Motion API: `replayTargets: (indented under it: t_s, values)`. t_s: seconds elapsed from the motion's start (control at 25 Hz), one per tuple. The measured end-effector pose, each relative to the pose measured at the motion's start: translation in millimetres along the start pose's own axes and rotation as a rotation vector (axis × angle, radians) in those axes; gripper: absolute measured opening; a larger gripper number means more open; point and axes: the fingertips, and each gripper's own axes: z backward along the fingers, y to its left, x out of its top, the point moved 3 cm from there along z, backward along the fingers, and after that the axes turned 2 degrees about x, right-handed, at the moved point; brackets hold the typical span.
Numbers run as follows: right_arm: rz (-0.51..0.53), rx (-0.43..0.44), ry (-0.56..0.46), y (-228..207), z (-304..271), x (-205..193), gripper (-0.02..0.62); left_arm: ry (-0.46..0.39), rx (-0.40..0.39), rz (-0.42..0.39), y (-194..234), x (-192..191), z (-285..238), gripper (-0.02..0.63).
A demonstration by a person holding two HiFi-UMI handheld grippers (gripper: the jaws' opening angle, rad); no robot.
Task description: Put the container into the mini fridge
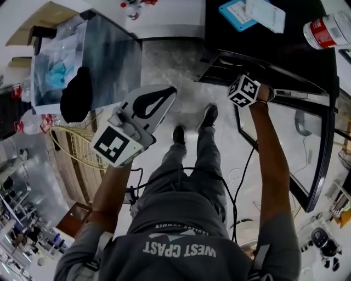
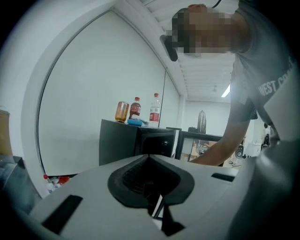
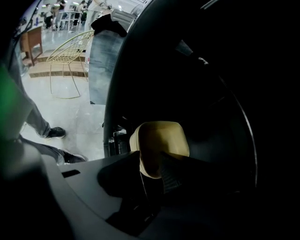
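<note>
A pale yellow container [image 3: 159, 140] sits inside the dark mini fridge [image 3: 211, 93]. My right gripper [image 3: 151, 172] is open, its jaws on either side of the container's near end; I cannot tell whether they touch it. From the head view only that gripper's marker cube [image 1: 244, 90] shows at the fridge's [image 1: 274, 55] mouth, beside the open glass door [image 1: 290, 142]. My left gripper [image 1: 171, 90] hangs over the floor, left of the fridge, shut and empty. Its own view shows its closed jaws [image 2: 149, 158] aimed toward the fridge [image 2: 117, 140].
Bottles [image 2: 154, 110] and a blue item [image 1: 237, 13] stand on the fridge top. A wire chair [image 1: 74, 145] and a grey panel [image 1: 104, 60] are to the left. The person's feet [image 1: 208, 115] stand on the floor before the fridge, with a cable [image 1: 244, 175] hanging from the right arm.
</note>
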Motion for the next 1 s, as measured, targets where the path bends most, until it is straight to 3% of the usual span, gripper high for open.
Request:
replayTargets:
  t_s: [0.28, 0.52, 1.0]
  values:
    - [-0.037, 0.025, 0.007, -9, 38, -1, 0.127, -0.002, 0.039, -0.013, 18, 23, 21, 0.017]
    - [-0.169, 0.019, -0.068, -4, 106, 24, 0.074, -0.044, 0.046, -0.047, 20, 49, 54, 0.017]
    - [-0.483, 0.022, -0.418, -9, 303, 95, 0.043, -0.131, 0.004, -0.12, -16, 99, 94, 0.017]
